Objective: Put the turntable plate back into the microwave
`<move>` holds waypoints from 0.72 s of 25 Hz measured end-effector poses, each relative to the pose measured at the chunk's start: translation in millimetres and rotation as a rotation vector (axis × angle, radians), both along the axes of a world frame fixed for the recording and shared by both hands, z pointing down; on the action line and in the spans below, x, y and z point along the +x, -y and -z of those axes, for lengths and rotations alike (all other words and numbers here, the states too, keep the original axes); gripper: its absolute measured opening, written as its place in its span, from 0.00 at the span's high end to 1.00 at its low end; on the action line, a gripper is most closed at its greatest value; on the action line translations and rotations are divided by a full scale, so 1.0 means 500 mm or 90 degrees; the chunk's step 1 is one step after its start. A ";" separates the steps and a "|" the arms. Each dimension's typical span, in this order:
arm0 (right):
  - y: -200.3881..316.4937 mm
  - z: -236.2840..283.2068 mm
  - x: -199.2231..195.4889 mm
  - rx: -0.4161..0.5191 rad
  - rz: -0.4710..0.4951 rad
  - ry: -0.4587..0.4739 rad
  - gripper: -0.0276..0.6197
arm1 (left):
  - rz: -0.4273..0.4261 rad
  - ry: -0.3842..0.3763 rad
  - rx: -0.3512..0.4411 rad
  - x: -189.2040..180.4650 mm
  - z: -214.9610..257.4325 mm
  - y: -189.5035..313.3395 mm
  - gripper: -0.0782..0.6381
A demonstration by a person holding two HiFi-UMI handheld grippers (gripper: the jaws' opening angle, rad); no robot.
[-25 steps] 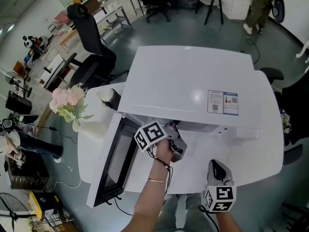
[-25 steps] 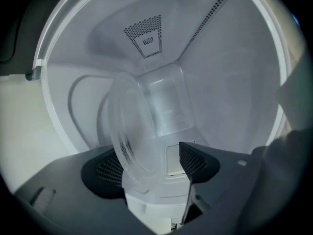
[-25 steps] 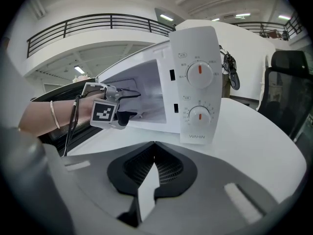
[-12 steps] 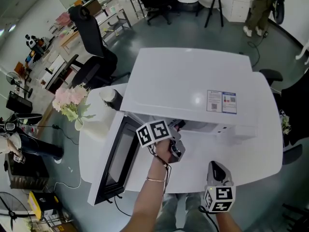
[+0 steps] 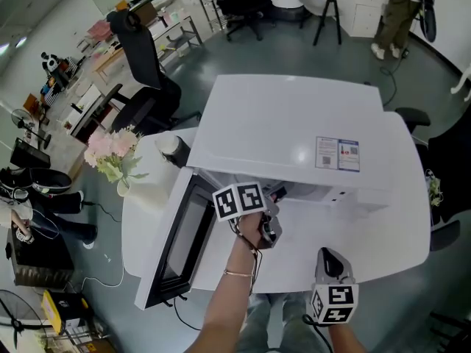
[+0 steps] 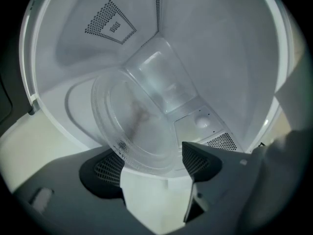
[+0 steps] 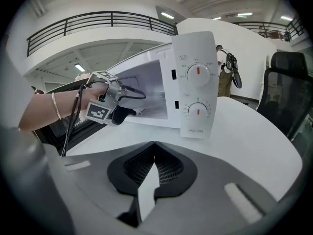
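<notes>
Glass turntable plate [image 6: 142, 126] is inside the microwave [image 5: 287, 123], down in the white cavity. In my left claw's view it lies slanted across the picture, its near rim right in the gap between my pads. My left claw [image 6: 155, 163] has just been opening and stands spread wide. The rim sits between the jaws but neither pad presses on it, so I read this as the let-go: plate released.

Has it dropped square onto its seat in the floor? I can't tell from here. The glass is clear, and a pale oval recess in the floor shows off to one side of it, so I suspect it may be lying a bit off centre.

The door [image 5: 176, 248] hangs open to the left, with my left hand [image 5: 250, 230] reaching in past it. My right claw [image 7: 152, 168] waits well apart, out over the table [image 7: 259, 131] in front of the control panel [image 7: 196, 87], pinched together on nothing.

So the placing step is close to finished, by my judgement. The next move calls for drawing the left claw straight back out, kept spread, slow and level, so the pads don't catch that rim and drag the plate along. A small nudge to centre the plate may be needed first. After that, maybe the door
</notes>
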State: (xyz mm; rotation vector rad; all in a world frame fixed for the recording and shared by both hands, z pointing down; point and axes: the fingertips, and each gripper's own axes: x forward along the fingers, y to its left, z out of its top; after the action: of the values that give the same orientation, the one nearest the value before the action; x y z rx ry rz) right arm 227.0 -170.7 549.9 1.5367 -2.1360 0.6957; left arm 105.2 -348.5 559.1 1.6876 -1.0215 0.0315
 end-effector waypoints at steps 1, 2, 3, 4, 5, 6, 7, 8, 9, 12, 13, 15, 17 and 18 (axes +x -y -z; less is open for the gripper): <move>-0.002 0.001 -0.002 0.000 0.001 0.000 0.94 | -0.001 0.003 0.000 0.000 0.000 -0.003 0.37; -0.005 0.002 -0.003 0.000 0.002 0.000 0.94 | -0.002 0.007 0.000 -0.001 0.000 -0.006 0.37; -0.007 0.002 -0.004 -0.001 0.003 0.000 0.94 | -0.002 0.010 0.000 -0.001 0.001 -0.009 0.37; -0.010 0.001 -0.004 -0.002 0.003 0.000 0.94 | -0.002 0.013 0.001 -0.001 0.001 -0.012 0.37; -0.013 0.000 -0.004 -0.003 0.004 -0.001 0.94 | -0.002 0.013 0.001 -0.002 0.001 -0.014 0.37; -0.015 -0.002 -0.003 -0.005 0.004 -0.001 0.94 | -0.001 0.013 0.001 -0.002 0.000 -0.016 0.37; -0.018 -0.003 -0.003 -0.007 0.005 -0.002 0.94 | 0.001 0.013 0.002 -0.003 0.000 -0.017 0.38; -0.021 -0.004 -0.004 -0.008 0.006 -0.003 0.94 | 0.002 0.013 0.003 -0.004 -0.001 -0.019 0.38; -0.023 -0.005 -0.004 -0.008 0.006 -0.003 0.94 | 0.003 0.013 0.004 -0.005 -0.001 -0.021 0.38; -0.029 -0.006 -0.008 -0.009 0.009 -0.002 0.94 | 0.007 0.012 0.009 -0.007 -0.001 -0.024 0.40; -0.031 -0.005 -0.009 -0.009 0.010 -0.002 0.94 | 0.008 0.013 0.011 -0.008 -0.001 -0.024 0.41; -0.035 -0.004 -0.011 -0.010 0.011 -0.002 0.94 | 0.011 0.020 0.014 -0.010 -0.003 -0.025 0.41; -0.038 -0.002 -0.011 -0.010 0.013 -0.002 0.94 | 0.013 0.032 0.014 -0.013 -0.006 -0.030 0.42; -0.039 -0.001 -0.011 -0.010 0.013 -0.002 0.94 | 0.014 0.040 0.013 -0.016 -0.009 -0.034 0.43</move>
State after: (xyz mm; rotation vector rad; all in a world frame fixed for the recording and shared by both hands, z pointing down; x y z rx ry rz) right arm 221.6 -151.1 550.1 1.5052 -2.1362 0.7015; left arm 97.5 -331.3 563.6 1.7035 -1.0909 0.0601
